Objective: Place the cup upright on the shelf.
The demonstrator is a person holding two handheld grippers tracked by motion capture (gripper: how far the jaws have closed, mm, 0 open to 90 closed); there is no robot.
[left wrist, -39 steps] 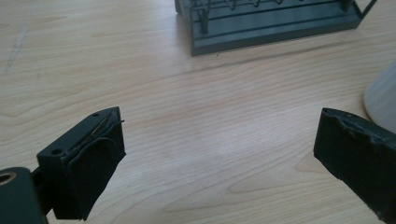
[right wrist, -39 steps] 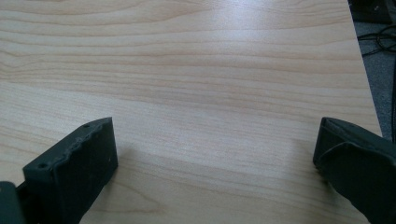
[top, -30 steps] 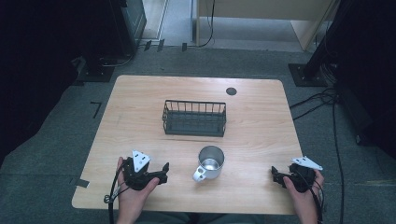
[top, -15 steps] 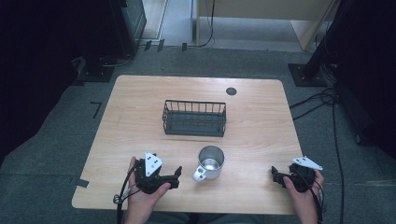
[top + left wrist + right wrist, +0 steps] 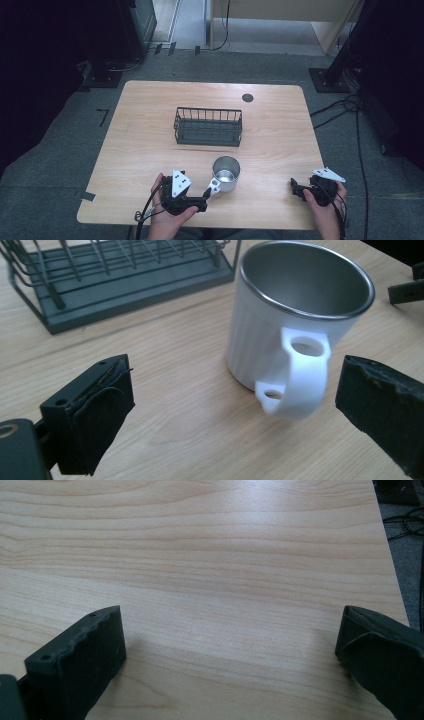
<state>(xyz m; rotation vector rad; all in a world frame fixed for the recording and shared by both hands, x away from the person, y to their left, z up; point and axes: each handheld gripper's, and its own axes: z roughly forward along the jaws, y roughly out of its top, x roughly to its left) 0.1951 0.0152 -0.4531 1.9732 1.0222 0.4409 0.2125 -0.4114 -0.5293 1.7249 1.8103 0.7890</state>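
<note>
Jaws of the left gripper [image 5: 230, 410] stand wide apart at the table's [image 5: 145, 135] near edge, around seven o'clock, holding nothing; the white handle [image 5: 300, 375] of the metal mug [image 5: 295, 305] sits between them, touching neither. At five o'clock the right gripper [image 5: 230, 655] is equally spread over bare wood, empty. The mug stands upright just past the left gripper, near six o'clock. Farther off, toward the table's centre, rests a black wire basket [image 5: 208, 126].

text: none readable | labels/brands: none — numbers/signs: none legible in any view
</note>
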